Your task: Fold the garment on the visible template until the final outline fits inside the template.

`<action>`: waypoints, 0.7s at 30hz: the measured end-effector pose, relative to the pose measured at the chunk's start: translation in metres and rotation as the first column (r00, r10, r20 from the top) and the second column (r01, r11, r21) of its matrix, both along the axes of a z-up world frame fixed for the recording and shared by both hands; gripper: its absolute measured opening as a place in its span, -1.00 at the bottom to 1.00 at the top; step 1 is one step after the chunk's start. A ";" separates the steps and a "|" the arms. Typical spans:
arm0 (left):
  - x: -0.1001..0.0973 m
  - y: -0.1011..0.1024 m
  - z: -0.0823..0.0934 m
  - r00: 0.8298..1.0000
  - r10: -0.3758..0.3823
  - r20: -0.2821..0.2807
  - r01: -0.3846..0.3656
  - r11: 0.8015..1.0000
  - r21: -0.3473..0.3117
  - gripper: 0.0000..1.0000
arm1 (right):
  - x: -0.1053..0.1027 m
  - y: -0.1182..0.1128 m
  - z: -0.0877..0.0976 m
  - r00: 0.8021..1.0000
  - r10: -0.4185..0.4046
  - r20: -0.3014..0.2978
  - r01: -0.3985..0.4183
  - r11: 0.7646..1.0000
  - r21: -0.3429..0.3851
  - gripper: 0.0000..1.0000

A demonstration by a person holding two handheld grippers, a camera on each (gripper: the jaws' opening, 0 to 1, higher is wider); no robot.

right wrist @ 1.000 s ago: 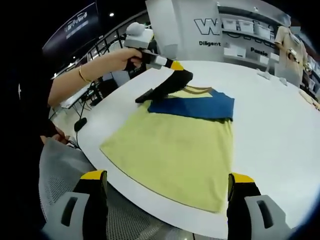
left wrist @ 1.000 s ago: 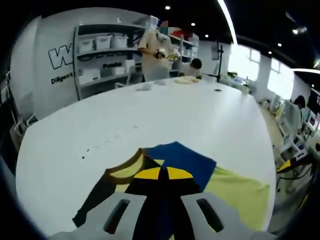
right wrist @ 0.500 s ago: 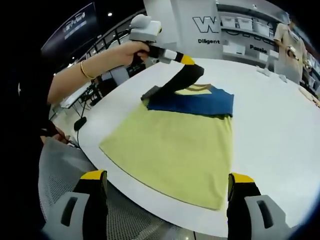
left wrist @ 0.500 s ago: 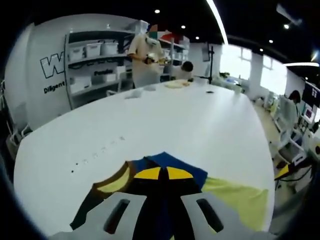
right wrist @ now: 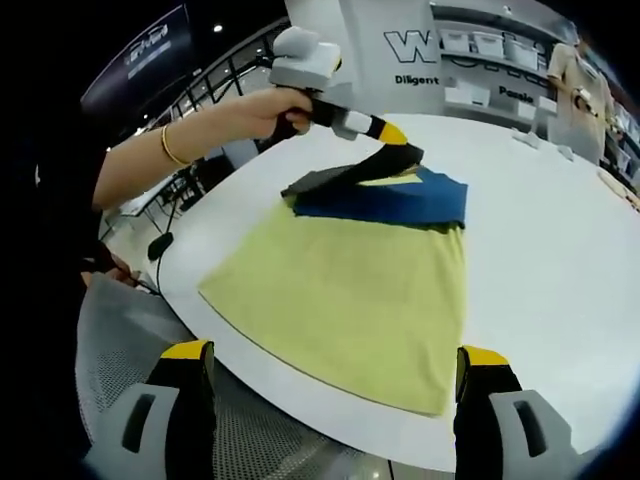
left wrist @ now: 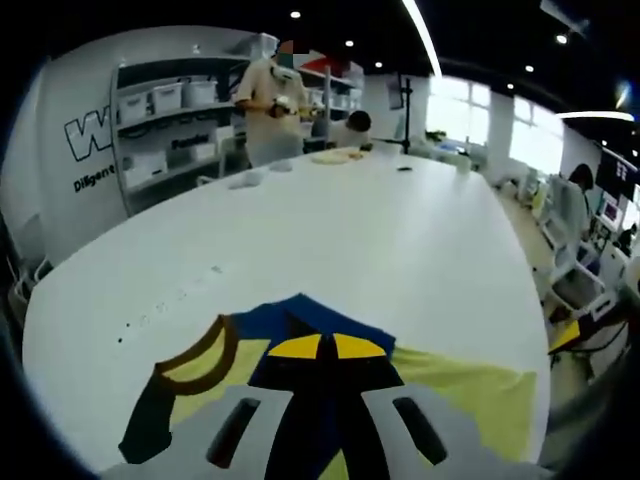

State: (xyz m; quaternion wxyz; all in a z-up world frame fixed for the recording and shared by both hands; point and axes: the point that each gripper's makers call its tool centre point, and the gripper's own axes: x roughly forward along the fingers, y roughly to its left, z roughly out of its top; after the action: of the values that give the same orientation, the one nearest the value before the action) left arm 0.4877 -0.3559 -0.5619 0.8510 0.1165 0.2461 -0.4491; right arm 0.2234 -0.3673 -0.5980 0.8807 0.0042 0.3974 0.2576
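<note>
Left gripper (right wrist: pixel 400 157), held in a person's hand (right wrist: pixel 268 108) with a gold bangle on the wrist, has its black yellow-tipped jaws pressed together on the dark sleeve of the yellow, blue-yoked fabric T-shirt (right wrist: pixel 350 290), lifting that sleeve up and across the blue shoulder band. Seen from the left gripper view, the same left gripper (left wrist: pixel 321 347) shows its yellow tips meeting over the blue cloth, with the brown-trimmed neckline just to the side and the T-shirt (left wrist: pixel 470 390) spreading yellow to the other side.

Right gripper (right wrist: pixel 330 380) hangs off the near edge of the round white table (right wrist: pixel 560 250), jaws spread wide and holding nothing, well apart from the cloth. A grey mesh chair back (right wrist: pixel 115 340) sits under it, beside the table's rim.

The T-shirt lies flat on the table near that near edge, hem toward the right gripper, collar end away.

Far across the table (left wrist: pixel 330 230), a person in a beige top (left wrist: pixel 268 110) stands by white storage shelves (left wrist: pixel 165 130) holding bins.
</note>
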 end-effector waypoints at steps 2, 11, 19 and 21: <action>0.000 -0.001 -0.003 1.000 0.006 -0.003 -0.006 1.000 0.006 -1.00 | -0.001 -0.001 0.000 1.000 -0.002 0.001 0.002 1.000 -0.001 0.98; -0.003 -0.010 -0.020 1.000 0.017 -0.022 -0.017 1.000 0.011 -1.00 | -0.002 -0.001 -0.002 1.000 -0.007 -0.002 0.007 1.000 0.001 0.98; -0.009 -0.020 -0.040 0.999 0.018 -0.051 -0.017 1.000 0.019 -1.00 | -0.001 -0.002 -0.004 1.000 -0.011 -0.005 0.011 1.000 0.003 0.98; -0.010 -0.021 -0.045 0.998 0.022 -0.057 -0.022 1.000 0.016 -1.00 | -0.001 -0.002 -0.005 1.000 -0.012 -0.006 0.012 1.000 0.002 0.98</action>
State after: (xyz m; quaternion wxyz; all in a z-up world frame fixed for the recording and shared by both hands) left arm 0.4775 -0.3766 -0.6067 0.8476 0.1074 0.2750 -0.4409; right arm 0.2226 -0.3692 -0.6032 0.8810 0.0080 0.3999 0.2528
